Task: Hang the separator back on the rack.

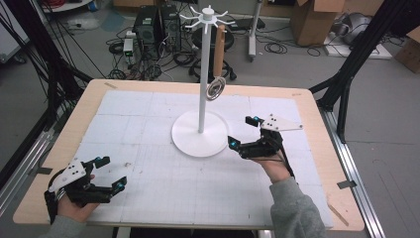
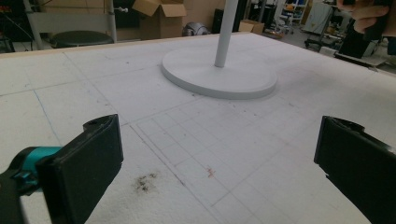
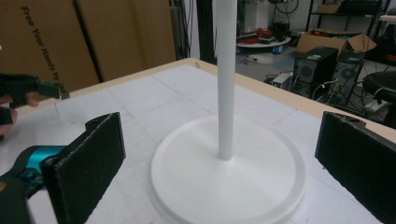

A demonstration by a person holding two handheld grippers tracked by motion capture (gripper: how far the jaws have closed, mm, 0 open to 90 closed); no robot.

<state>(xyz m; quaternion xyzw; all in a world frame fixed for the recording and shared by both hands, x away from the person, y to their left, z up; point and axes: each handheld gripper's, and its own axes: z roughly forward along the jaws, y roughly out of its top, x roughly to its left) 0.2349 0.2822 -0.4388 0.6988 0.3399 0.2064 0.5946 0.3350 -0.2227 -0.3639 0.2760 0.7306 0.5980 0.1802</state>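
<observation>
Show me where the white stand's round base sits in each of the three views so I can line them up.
High view: round base at table centre, just left of the right gripper.
Left gripper view: upper middle, beyond the open jaws.
Right gripper view: lower centre, between the open jaws, close.
Shared landmark: the white pole rising from it.
</observation>
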